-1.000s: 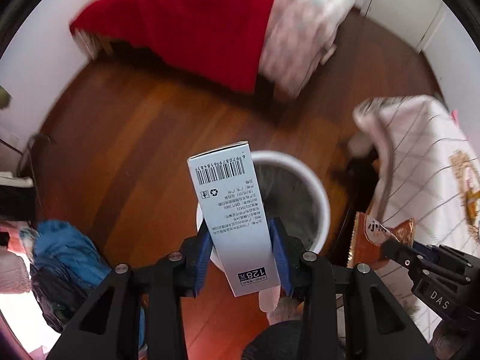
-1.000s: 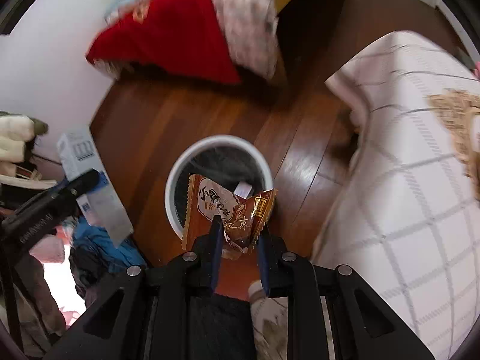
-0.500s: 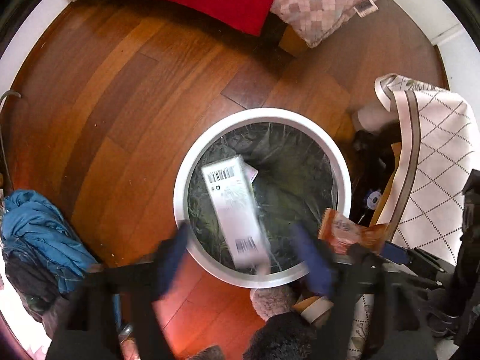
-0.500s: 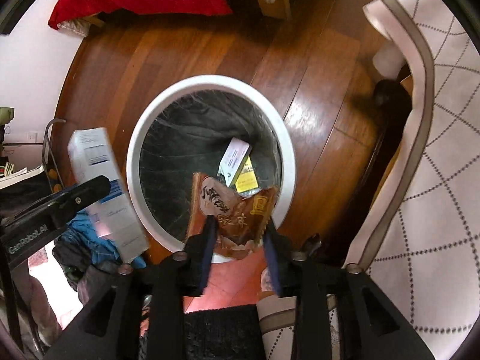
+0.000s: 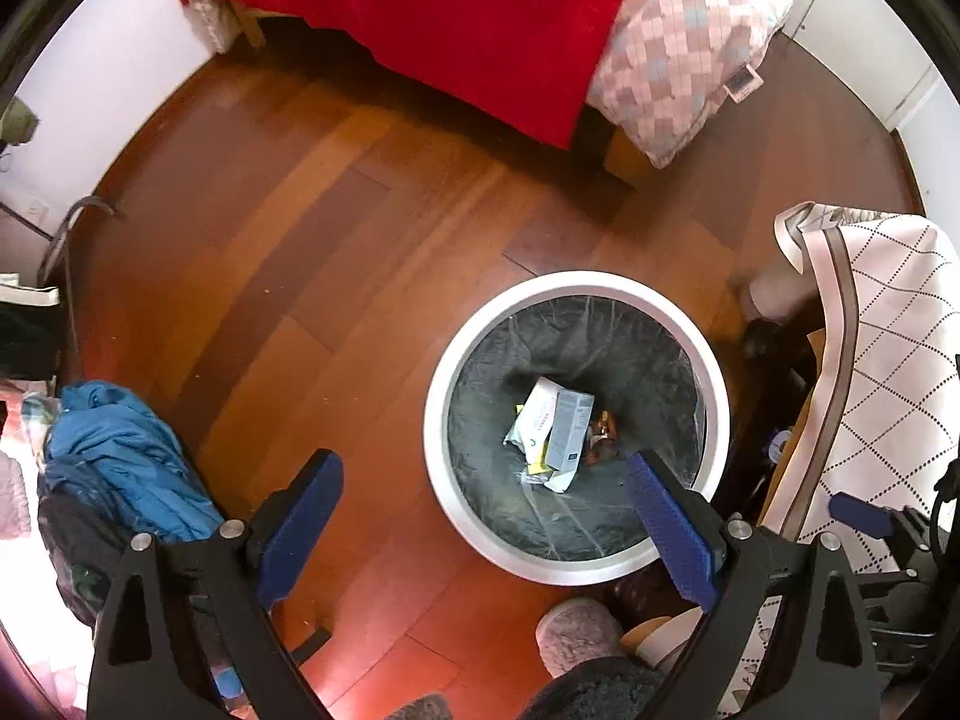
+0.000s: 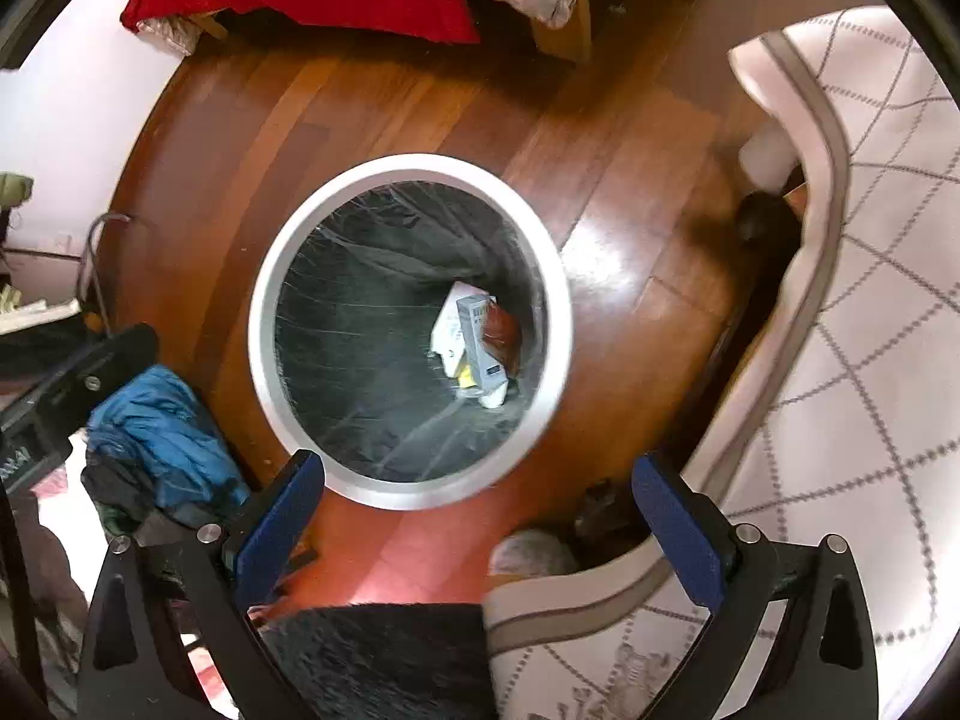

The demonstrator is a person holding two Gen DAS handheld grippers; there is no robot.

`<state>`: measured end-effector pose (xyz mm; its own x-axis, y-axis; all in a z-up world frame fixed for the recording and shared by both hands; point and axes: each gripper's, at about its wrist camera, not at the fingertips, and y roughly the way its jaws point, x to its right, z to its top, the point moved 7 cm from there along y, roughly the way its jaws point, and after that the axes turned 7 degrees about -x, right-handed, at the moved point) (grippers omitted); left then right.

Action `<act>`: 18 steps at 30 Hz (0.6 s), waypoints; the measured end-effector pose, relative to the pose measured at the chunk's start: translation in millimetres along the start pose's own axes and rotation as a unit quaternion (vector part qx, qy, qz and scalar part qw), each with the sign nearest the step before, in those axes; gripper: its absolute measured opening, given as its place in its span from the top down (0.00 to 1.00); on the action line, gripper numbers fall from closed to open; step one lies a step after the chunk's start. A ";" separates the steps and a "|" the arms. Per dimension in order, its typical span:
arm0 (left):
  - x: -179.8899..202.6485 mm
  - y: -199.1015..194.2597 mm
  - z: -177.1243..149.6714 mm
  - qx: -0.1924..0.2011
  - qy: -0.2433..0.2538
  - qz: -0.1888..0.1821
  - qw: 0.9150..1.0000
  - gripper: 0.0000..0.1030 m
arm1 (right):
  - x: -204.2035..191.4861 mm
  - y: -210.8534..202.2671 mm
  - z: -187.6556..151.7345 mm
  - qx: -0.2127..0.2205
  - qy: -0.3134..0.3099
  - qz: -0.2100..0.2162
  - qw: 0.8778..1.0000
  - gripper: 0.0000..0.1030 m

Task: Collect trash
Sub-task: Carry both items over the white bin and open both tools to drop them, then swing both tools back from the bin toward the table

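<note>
Wooden floor with white bin; both grippers, left, right, opening, nothing between.

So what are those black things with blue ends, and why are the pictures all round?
They are two grabber tools, one in each of a person's hands. A small camera with a bulging lens sits on each, so each picture looks round and bent. One picture looks down past the left grabber, the other past the right grabber. The blue parts are the jaws, opening on both with nothing between them. Below, on the wooden floor, stands a white bin with a dark bag. Inside lie a small box, a snack wrapper and some paper.
</note>
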<state>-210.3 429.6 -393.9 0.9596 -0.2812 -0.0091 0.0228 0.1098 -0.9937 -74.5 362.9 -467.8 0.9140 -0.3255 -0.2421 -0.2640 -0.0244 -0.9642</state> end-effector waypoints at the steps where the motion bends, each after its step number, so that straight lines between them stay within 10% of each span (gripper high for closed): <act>1: 0.4 -2.4 -3.0 0.002 0.000 0.001 1.000 0.06 | 0.8 -2.0 -2.7 0.003 -0.003 -0.007 1.000 0.00; 18: 0.4 -73.9 -46.1 0.061 -0.005 0.000 0.998 0.06 | -12.9 -87.9 -42.6 0.084 -0.032 -0.029 0.996 0.00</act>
<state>-224.5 377.4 -325.7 0.9621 -0.2725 -0.0069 0.0567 0.2246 -0.9728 -76.1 328.9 -375.3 0.9453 -0.2675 -0.1868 -0.1601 0.1186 -0.9799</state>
